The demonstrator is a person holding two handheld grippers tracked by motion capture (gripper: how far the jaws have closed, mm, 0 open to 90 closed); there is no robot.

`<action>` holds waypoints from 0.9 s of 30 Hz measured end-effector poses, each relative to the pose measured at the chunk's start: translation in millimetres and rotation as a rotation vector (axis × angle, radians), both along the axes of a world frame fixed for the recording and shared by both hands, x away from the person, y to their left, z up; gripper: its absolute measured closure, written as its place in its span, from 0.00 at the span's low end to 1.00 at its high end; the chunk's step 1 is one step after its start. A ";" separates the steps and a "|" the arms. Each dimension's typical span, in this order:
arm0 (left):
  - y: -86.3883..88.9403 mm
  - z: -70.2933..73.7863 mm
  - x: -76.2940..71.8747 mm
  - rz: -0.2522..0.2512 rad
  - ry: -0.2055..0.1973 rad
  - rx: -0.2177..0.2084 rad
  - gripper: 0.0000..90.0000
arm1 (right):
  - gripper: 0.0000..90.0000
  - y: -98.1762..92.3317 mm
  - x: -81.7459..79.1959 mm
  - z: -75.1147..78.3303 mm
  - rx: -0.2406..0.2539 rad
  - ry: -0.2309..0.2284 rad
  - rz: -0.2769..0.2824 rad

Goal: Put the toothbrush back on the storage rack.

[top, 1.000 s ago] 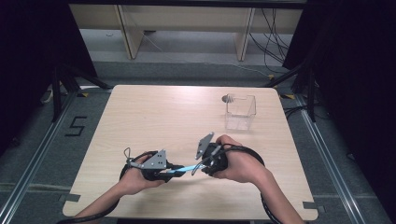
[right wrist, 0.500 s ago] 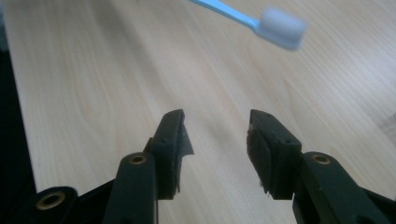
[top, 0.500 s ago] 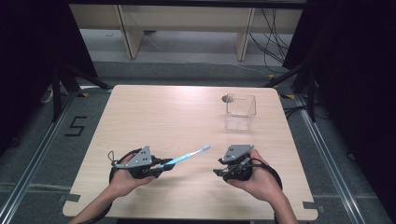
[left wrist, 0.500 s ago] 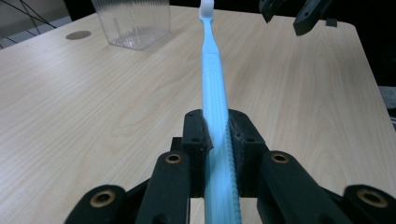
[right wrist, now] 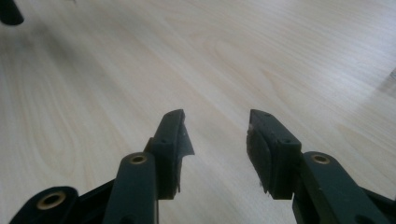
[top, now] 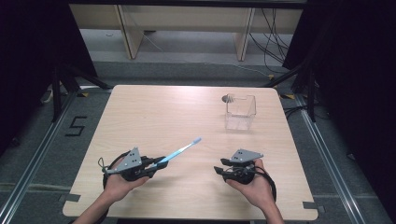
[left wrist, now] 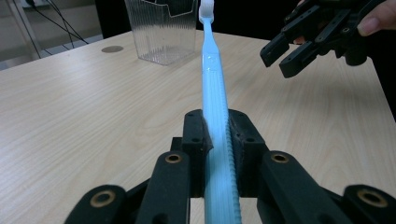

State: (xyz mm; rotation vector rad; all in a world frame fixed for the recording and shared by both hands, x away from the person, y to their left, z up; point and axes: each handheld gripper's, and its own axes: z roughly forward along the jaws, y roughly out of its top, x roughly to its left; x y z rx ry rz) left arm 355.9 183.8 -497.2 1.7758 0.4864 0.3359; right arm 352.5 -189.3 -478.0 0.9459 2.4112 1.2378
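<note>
Blue toothbrush (top: 176, 152) now rests solely in the clamped left gripper (top: 150, 163); the right gripper (top: 221, 169), released beside it, hangs open and empty, handover complete.

The toothbrush (left wrist: 215, 93) handle's rear end is cut off by the left gripper view's bottom edge.

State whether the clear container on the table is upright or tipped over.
Upright. The clear container stands on its base on the table, open top facing up, and looks empty.
</note>
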 end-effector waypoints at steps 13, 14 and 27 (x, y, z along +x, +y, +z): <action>14.5 2.3 1.7 0.047 -0.017 -0.031 0.86 | 0.64 0.2 4.8 -9.8 0.118 -0.017 -0.104; 14.7 3.0 2.1 0.051 -0.019 -0.031 0.86 | 0.64 0.7 3.0 -9.7 0.126 0.004 -0.119; 11.8 11.8 2.6 0.093 -0.080 -0.089 0.86 | 0.64 12.6 3.3 -8.0 0.290 0.014 -0.182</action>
